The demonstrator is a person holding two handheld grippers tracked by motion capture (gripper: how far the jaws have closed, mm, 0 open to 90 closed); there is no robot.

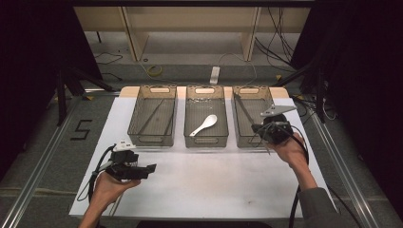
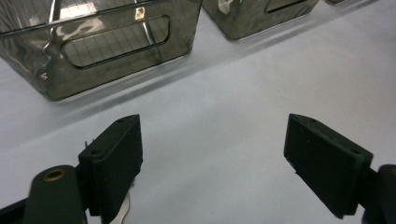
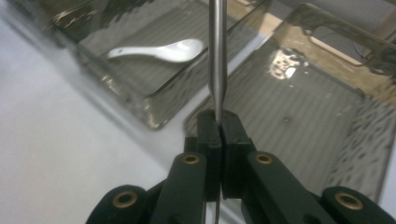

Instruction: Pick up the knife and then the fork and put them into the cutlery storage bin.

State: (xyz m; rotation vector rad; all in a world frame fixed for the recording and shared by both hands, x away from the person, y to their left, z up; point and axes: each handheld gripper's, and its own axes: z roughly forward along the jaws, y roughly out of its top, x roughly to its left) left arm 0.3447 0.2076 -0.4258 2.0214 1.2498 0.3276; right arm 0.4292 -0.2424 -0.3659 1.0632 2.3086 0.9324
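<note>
My right gripper [image 1: 260, 128] hovers over the near end of the right bin [image 1: 252, 89], shut on a slim metal utensil [image 1: 243, 108]. In the right gripper view the utensil's shaft [image 3: 217, 46] rises straight up from between the pinched jaws of the right gripper [image 3: 219, 119], above the right bin [image 3: 299, 107]. My left gripper [image 1: 151, 170] is low over the white table [image 1: 214, 180] at front left, open and empty. In the left gripper view, the left gripper [image 2: 212, 140] has its jaws wide apart over bare table.
Three smoky clear bins stand in a row at the table's far side. The middle bin [image 1: 205, 89] holds a white spoon [image 1: 204, 125], also seen as the spoon [image 3: 159, 50]. The left bin [image 1: 157, 88] holds thin sticks [image 1: 154, 116]; its near wall [image 2: 116, 51] is just ahead of the left gripper.
</note>
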